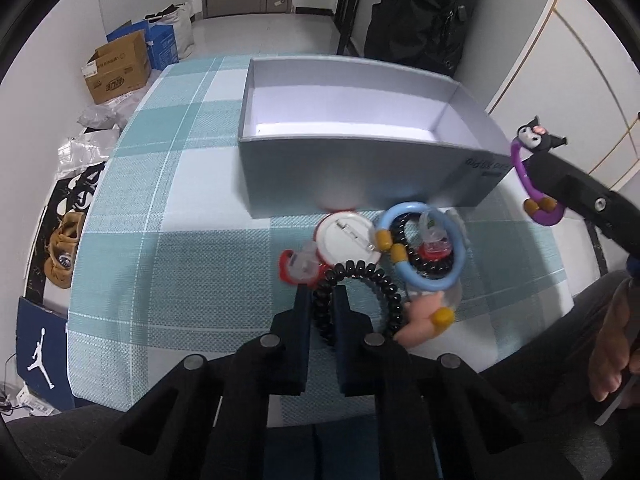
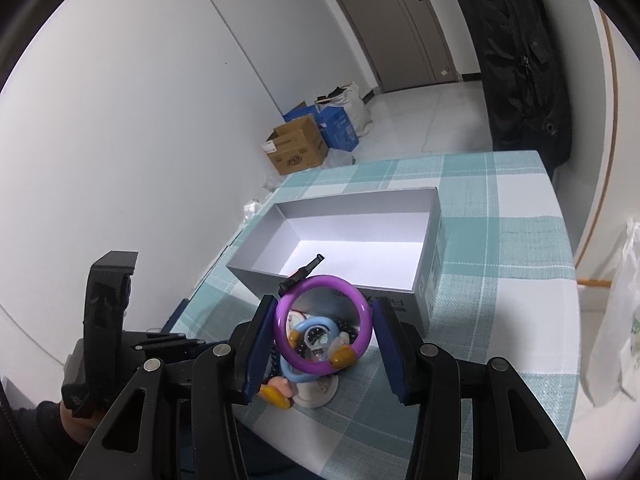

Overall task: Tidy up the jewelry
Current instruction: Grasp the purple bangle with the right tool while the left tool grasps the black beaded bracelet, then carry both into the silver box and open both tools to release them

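The left wrist camera sits just behind its own fingers and looks steeply down at the table [image 1: 168, 208], close to the little pile in front of the grey box [image 1: 360, 176]. The right wrist camera looks less steeply down, from a bit farther back, over the grey box [image 2: 424, 292] toward the door [image 2: 404, 20]. Both see the box, the checked table and, probably, the same cardboard box [image 1: 120, 68] beyond the grey box.

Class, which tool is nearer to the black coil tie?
Left. The left tool is shut on the black coil tie on the table; the right tool holds the purple ring above the pile.
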